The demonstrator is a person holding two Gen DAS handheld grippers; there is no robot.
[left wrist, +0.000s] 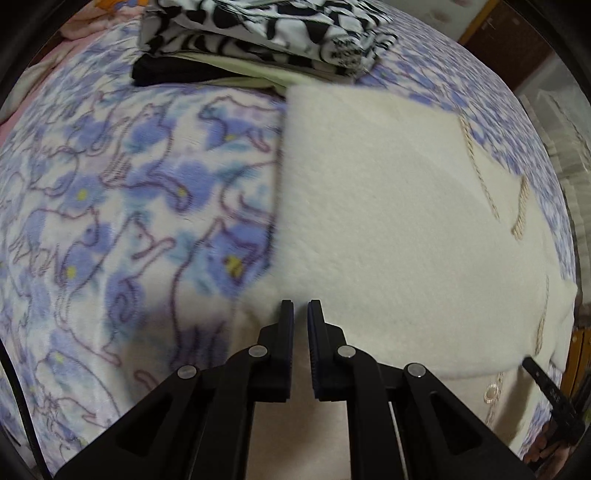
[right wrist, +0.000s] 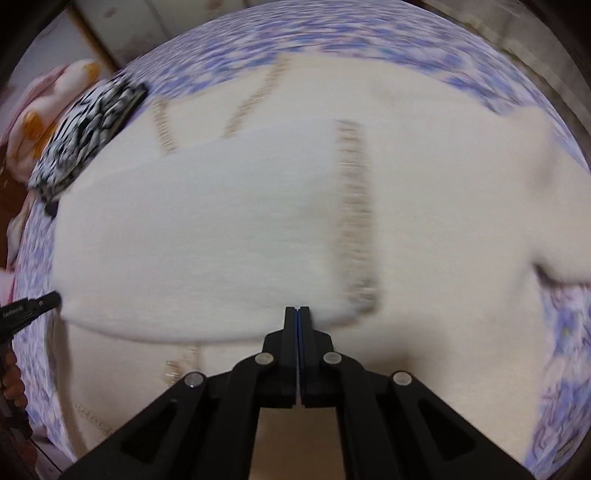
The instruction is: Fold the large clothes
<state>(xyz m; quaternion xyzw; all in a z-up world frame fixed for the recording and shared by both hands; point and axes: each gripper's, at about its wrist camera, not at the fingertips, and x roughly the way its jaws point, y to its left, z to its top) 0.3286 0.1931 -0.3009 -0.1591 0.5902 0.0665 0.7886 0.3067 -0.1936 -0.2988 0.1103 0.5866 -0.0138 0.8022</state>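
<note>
A large cream fleece garment (left wrist: 388,206) with tan stitched trim lies on the bed, one layer folded over another. It fills the right wrist view (right wrist: 229,229). My left gripper (left wrist: 300,308) hovers at the garment's near left edge with a narrow gap between its jaws and nothing in them. My right gripper (right wrist: 297,312) has its jaws pressed together at the near edge of the folded layer; whether cloth is pinched there I cannot tell. The right gripper's tip shows at the lower right of the left wrist view (left wrist: 543,376), and the left one's at the left edge of the right wrist view (right wrist: 37,304).
A blue and white cat-print blanket (left wrist: 129,206) covers the bed. A stack of folded clothes, black-and-white patterned on top (left wrist: 258,33), sits at the far side; it also shows in the right wrist view (right wrist: 88,136). Pink bedding (right wrist: 48,107) lies beyond. Furniture stands past the bed's right edge (left wrist: 554,122).
</note>
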